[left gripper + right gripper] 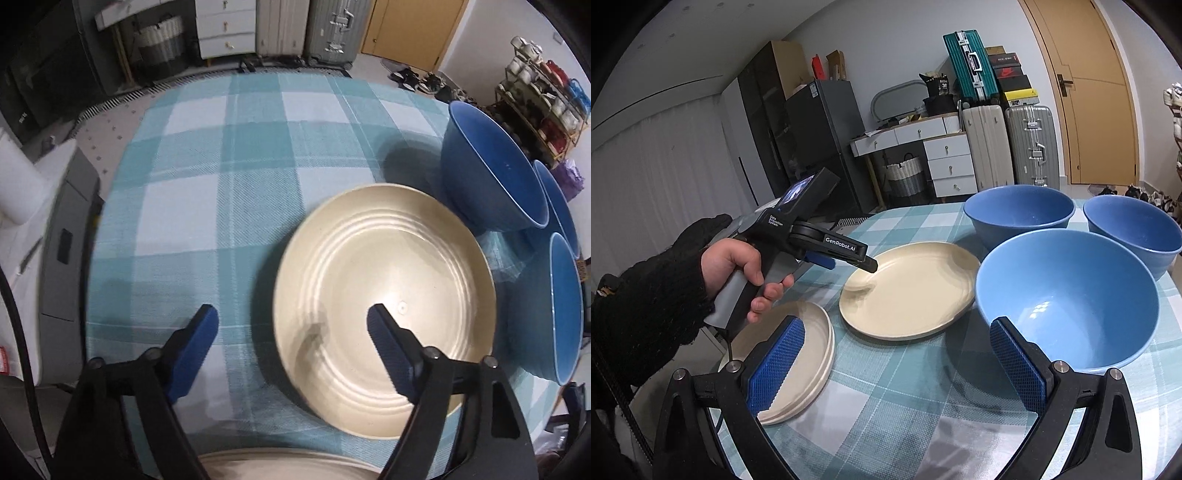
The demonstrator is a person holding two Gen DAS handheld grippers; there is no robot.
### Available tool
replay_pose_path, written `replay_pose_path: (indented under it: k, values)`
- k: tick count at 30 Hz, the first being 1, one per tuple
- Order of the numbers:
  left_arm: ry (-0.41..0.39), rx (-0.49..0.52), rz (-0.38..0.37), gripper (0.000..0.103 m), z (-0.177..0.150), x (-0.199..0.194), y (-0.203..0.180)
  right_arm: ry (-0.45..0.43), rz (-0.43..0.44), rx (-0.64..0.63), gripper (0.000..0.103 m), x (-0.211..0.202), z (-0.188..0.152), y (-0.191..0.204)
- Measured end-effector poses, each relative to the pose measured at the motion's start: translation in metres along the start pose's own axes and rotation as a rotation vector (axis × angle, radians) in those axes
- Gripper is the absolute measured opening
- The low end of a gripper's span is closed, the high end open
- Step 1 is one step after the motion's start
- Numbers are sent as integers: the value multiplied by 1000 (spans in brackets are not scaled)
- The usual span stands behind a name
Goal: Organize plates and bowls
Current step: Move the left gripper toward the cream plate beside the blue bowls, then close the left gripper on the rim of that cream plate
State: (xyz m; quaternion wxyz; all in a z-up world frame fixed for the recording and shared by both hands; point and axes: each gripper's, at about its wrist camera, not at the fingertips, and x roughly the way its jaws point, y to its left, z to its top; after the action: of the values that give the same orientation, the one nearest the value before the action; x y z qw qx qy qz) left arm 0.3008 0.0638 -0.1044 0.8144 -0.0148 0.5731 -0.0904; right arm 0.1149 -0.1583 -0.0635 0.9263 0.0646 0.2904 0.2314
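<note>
A single cream plate (384,288) (912,288) lies flat on the teal checked tablecloth (221,184). My left gripper (291,321) (849,263) points steeply down at the plate's left rim, open. One finger is over the plate, the other over the cloth, and neither pad presses on the rim. A stack of cream plates (798,354) (280,465) sits at the table's near left corner. Three blue bowls stand at the right: a near one (1067,295) (567,310) and two behind it (1019,210) (1134,225). My right gripper (897,325) hovers open and empty near the front, between the stack and the near bowl.
A person's hand in a dark sleeve (738,266) holds the left gripper. The table edge (110,206) drops off on the left. Beyond the table stand suitcases (1008,144), a white drawer unit (949,166), a door (1089,92) and a shoe rack (543,107).
</note>
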Motion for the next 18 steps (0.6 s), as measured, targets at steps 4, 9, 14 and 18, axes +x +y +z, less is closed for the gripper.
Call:
replay_pose_path:
  k: [4, 9, 14, 18]
  values:
    - [38, -23, -24, 53, 2, 9, 5, 10, 0, 12, 102, 0, -1, -3]
    - [54, -34, -59, 29, 4, 15, 10, 14, -2, 13, 102, -4, -2, -3]
    - [43, -17, -74, 18, 3, 14, 12, 14, -2, 18, 102, -5, -2, -2]
    - [42, -49, -106, 6, 1, 13, 21, 20, 8, 13, 102, -4, -2, 0]
